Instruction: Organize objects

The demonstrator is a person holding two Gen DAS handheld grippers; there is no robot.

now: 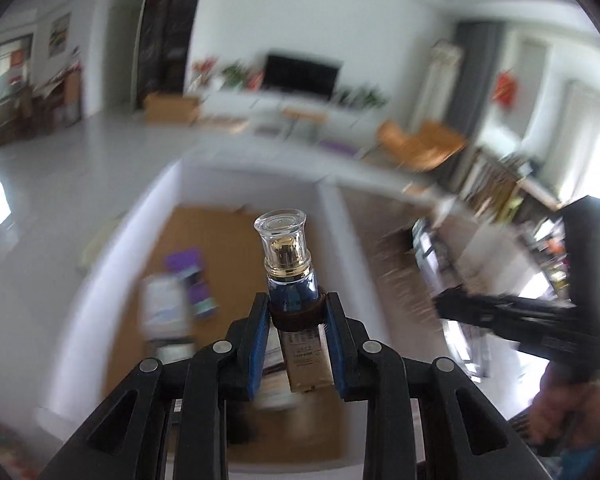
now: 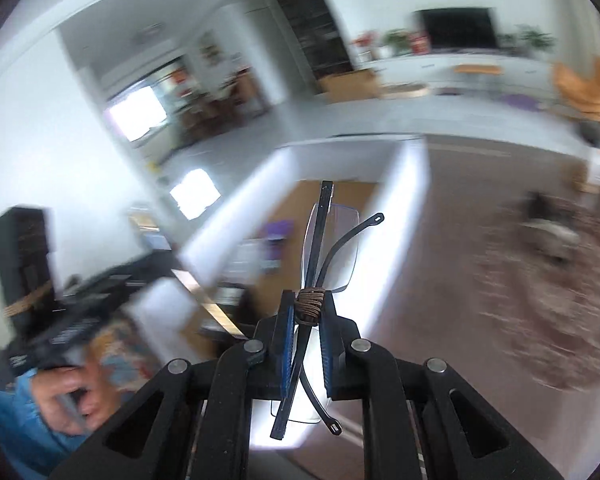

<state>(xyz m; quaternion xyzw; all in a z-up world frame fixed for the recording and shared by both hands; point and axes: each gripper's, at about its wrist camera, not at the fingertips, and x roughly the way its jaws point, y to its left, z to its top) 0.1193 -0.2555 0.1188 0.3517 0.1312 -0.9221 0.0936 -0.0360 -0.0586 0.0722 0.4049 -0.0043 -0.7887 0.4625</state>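
The left gripper point(image 1: 296, 312) squeezes a small bottle point(image 1: 290, 276) – clear cap up. The right gripper point(image 2: 306, 312) pinches folded glasses point(image 2: 332, 248) above a white box point(image 2: 404, 216).

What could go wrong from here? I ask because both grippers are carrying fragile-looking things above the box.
1. The left gripper pinches the glass bottle only around its dark middle band; it may pivot or slip out.
2. The right gripper clamps the folded glasses at the cord-wrapped bridge, so squeezing could bend the frame or stress the lenses.
3. Both views are motion-blurred; a fast release into the white box could crack something.
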